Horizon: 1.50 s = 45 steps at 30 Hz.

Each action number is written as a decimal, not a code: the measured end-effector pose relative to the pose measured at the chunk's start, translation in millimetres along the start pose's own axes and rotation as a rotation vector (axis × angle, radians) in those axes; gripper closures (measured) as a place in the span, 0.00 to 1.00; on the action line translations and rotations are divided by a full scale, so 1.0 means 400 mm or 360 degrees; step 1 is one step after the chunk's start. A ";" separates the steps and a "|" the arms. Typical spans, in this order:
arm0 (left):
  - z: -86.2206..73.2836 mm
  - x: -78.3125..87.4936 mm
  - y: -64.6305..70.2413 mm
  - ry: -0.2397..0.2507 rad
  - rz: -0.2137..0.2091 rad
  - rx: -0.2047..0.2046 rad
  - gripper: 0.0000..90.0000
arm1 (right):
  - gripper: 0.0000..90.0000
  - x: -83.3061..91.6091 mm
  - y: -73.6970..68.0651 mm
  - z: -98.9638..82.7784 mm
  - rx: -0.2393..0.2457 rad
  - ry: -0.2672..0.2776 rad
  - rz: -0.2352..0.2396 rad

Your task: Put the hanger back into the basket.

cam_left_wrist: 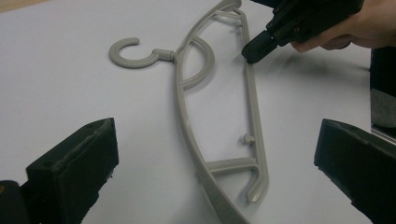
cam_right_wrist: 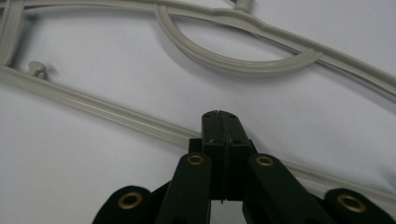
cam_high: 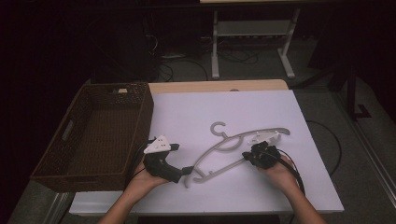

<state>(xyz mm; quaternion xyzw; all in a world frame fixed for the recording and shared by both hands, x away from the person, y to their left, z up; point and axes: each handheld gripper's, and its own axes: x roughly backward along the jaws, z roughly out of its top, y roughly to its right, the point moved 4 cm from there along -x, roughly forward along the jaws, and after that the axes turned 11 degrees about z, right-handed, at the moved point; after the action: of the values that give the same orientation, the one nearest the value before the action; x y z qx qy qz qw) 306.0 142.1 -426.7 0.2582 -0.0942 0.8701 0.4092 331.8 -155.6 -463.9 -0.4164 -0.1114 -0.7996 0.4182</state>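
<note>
In the high view, the grey plastic hanger [cam_high: 236, 144] lay flat on the white table [cam_high: 261, 112], between the left gripper [cam_high: 187, 171] and the right gripper [cam_high: 247, 156]. The brown wicker basket [cam_high: 140, 109] stood beyond the left gripper, well apart from the hanger, and nothing blocked the way.

In the left gripper view, the jaws stood wide apart and held nothing; the lower end of the hanger [cam_left_wrist: 219, 168] lay just ahead, between them. Farther ahead, the right gripper [cam_left_wrist: 254, 51] touched the straight bar.

In the right gripper view, the jaws were pressed together, empty, with the tip on or just above the bar of the hanger [cam_right_wrist: 116, 114]. Closed like this, the tip could only push; the smooth hanger might slide or turn away from the left gripper's open jaws.
</note>
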 end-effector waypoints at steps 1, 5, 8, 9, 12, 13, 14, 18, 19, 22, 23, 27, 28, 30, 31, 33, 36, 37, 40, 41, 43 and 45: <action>0.000 0.000 0.000 -0.0006 0.0001 -0.0008 0.00 | 0.99 -0.006 -0.001 -0.002 -0.0004 -0.0012 -0.0004; -0.001 -0.002 0.001 -0.0011 0.0001 -0.0012 0.00 | 0.99 -0.011 -0.001 -0.006 -0.0009 -0.0028 -0.0002; -0.003 -0.008 0.004 -0.0020 -0.0003 -0.0010 0.00 | 1.00 -0.011 -0.001 -0.007 -0.0019 -0.0033 0.0001; -0.003 -0.010 0.004 -0.0032 -0.0001 -0.0023 0.00 | 1.00 -0.012 -0.001 -0.007 -0.0025 -0.0031 0.0002; -0.002 -0.017 0.005 -0.0046 -0.0003 -0.0028 0.00 | 1.00 -0.012 -0.001 -0.007 -0.0023 -0.0033 0.0000; 0.001 -0.025 0.005 -0.0058 0.0002 -0.0034 0.00 | 1.00 -0.012 0.001 -0.007 -0.0015 -0.0030 0.0003; 0.001 -0.025 0.005 -0.0058 0.0002 -0.0034 0.00 | 1.00 -0.012 0.002 -0.007 -0.0013 -0.0031 0.0005; 0.015 -0.046 0.002 -0.0103 -0.0002 -0.0049 0.00 | 1.00 -0.013 0.001 -0.007 -0.0016 -0.0032 0.0003; 0.020 -0.053 0.002 -0.0127 -0.0012 -0.0053 0.00 | 1.00 -0.013 0.001 -0.007 -0.0016 -0.0032 0.0003; 0.039 -0.073 0.002 -0.0135 -0.0009 -0.0074 0.00 | 1.00 -0.013 0.002 -0.007 -0.0014 -0.0032 0.0005; 0.046 -0.082 0.001 -0.0133 -0.0010 -0.0076 0.00 | 1.00 -0.013 0.001 -0.007 -0.0015 -0.0034 0.0004; 0.067 -0.120 -0.004 -0.0154 -0.0007 -0.0087 0.03 | 1.00 -0.011 -0.001 -0.007 -0.0020 -0.0056 -0.0002; 0.072 -0.129 -0.005 -0.0148 -0.0007 -0.0083 0.03 | 1.00 -0.011 -0.001 -0.007 -0.0020 -0.0056 -0.0002; 0.079 -0.149 -0.009 -0.0159 -0.0001 -0.0082 0.11 | 1.00 -0.011 -0.001 -0.007 -0.0020 -0.0057 -0.0002; 0.082 -0.161 -0.011 -0.0170 -0.0003 -0.0087 0.12 | 1.00 -0.011 -0.001 -0.007 -0.0022 -0.0055 -0.0001; 0.084 -0.178 -0.013 -0.0182 0.0011 -0.0088 0.16 | 1.00 -0.011 -0.001 -0.007 -0.0020 -0.0055 -0.0002; 0.080 -0.208 -0.017 -0.0233 0.0023 -0.0087 0.18 | 1.00 -0.011 -0.001 -0.007 -0.0023 -0.0054 0.0000; 0.074 -0.227 -0.019 -0.0285 0.0038 -0.0112 0.21 | 1.00 -0.011 -0.001 -0.007 -0.0023 -0.0056 -0.0001; 0.069 -0.251 -0.019 -0.0325 0.0057 -0.0126 0.26 | 1.00 -0.011 -0.001 -0.007 -0.0022 -0.0055 -0.0003; 0.069 -0.259 -0.016 -0.0330 0.0062 -0.0126 0.28 | 1.00 -0.011 -0.001 -0.007 -0.0023 -0.0055 -0.0002; 0.067 -0.269 -0.013 -0.0349 0.0078 -0.0155 0.33 | 1.00 -0.011 -0.001 -0.007 -0.0026 -0.0053 0.0000; 0.065 -0.279 -0.011 -0.0351 0.0104 -0.0178 0.40 | 1.00 -0.011 -0.001 -0.007 -0.0026 -0.0054 0.0000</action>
<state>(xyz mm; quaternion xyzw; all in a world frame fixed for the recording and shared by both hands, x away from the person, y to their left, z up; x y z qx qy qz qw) 378.6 61.2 -463.5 0.3258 -0.1953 0.8426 0.3817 331.0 -154.4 -468.9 -0.4333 -0.1118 -0.7933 0.4129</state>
